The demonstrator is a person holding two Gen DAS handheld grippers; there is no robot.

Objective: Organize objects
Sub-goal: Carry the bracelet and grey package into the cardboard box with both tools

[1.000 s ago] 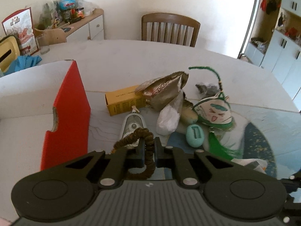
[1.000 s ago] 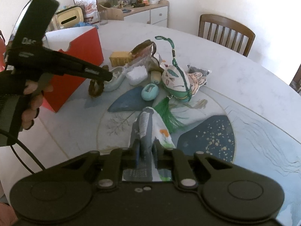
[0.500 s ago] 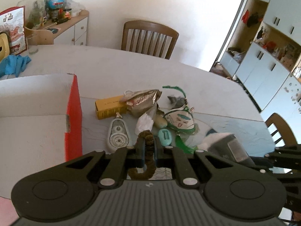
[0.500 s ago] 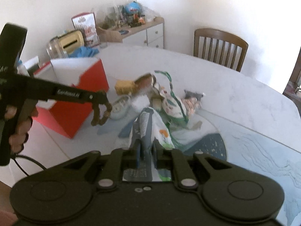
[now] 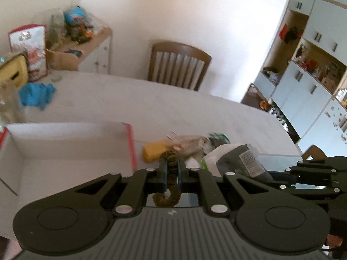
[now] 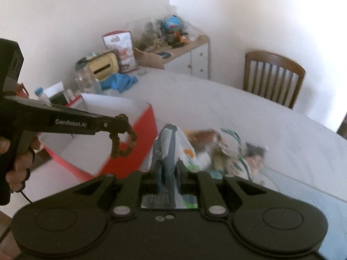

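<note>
Carry step: left tongs [image 5: 171,169] pinch brown beaded bracelet [image 6: 123,138], hanging mid-left just above red-walled white box [image 6: 138,151]; right tongs [image 6: 169,173] pinch grey-white printed packet [image 6: 173,147], centre frame. Next move, likely: release both into box.

A home dining room: wooden chair [image 5: 180,65], round table [image 5: 151,106], cluttered sideboard [image 6: 184,52].
</note>
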